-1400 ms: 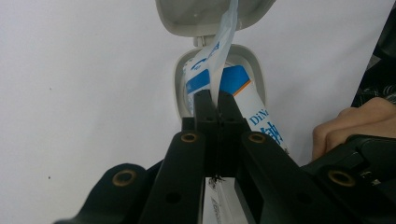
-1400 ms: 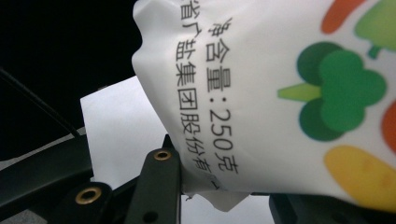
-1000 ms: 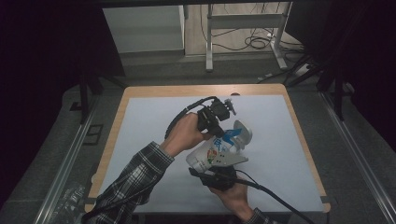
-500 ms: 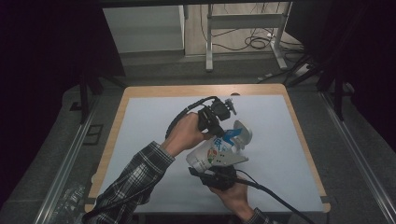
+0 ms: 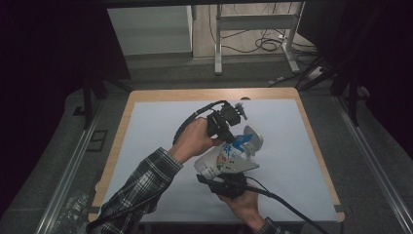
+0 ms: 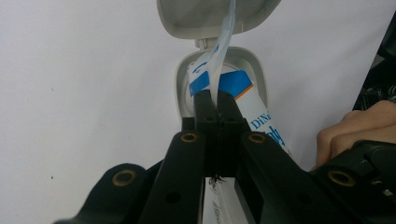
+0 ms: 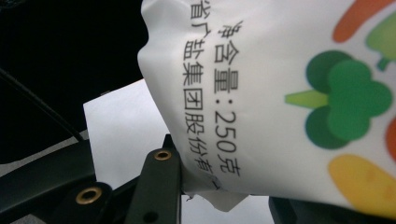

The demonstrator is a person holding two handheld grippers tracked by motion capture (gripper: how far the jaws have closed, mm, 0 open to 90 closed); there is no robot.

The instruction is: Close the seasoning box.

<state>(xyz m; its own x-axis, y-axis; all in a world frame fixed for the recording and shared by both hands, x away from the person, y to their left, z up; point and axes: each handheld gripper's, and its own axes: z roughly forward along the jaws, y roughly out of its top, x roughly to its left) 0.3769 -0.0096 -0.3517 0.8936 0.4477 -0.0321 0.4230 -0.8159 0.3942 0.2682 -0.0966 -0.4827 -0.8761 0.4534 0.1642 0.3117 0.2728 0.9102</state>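
Note:
A white pouch printed with blue lettering and vegetables is held tilted over the white table. My right gripper is shut on its lower end, and its jaws flank the pouch's bottom corner. My left gripper is shut on a thin pale strip at the pouch's top, which rises from between the fingertips. The blue top end of the pouch lies in the mouth of a small white box whose flip lid stands open.
The table top is white with a wooden border, and its far edge lies beyond the left gripper. Cables trail from both grippers. A checked sleeve comes in from the lower left. Metal rails run along both sides of the table.

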